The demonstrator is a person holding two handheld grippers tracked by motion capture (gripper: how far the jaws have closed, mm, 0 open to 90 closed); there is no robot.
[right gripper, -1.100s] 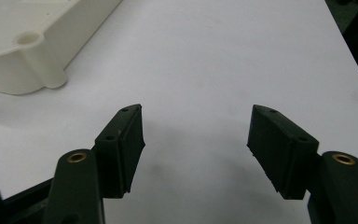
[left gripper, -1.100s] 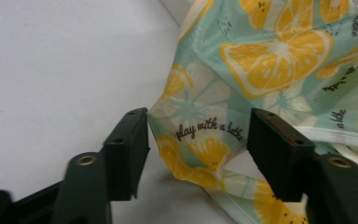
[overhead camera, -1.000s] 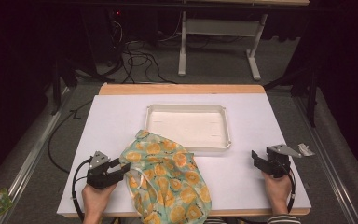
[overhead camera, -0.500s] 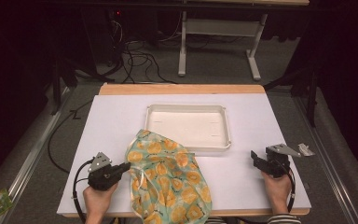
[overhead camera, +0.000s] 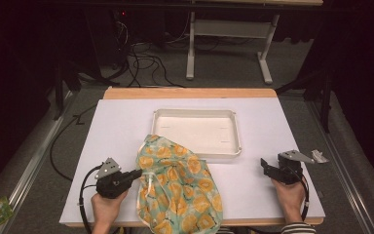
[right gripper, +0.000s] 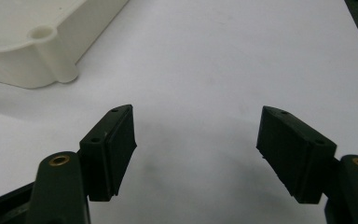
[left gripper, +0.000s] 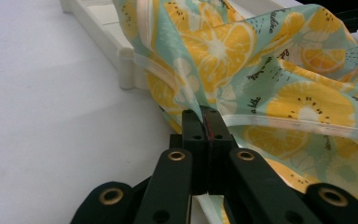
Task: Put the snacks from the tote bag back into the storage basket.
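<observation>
Left gripper jaws are clamped on the fruit-print cloth hem at nine o'clock; keep that pinch firm. Right gripper, jaws just widening and empty, should take the opposite edge.

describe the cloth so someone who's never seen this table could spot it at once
On the white table, look just in front of the shallow white tray, toward the person. The cloth lies crumpled there, overlapping the tray's near left corner. It alone is patterned: mint green with orange slices, pinched at its edge by the left gripper.
</observation>
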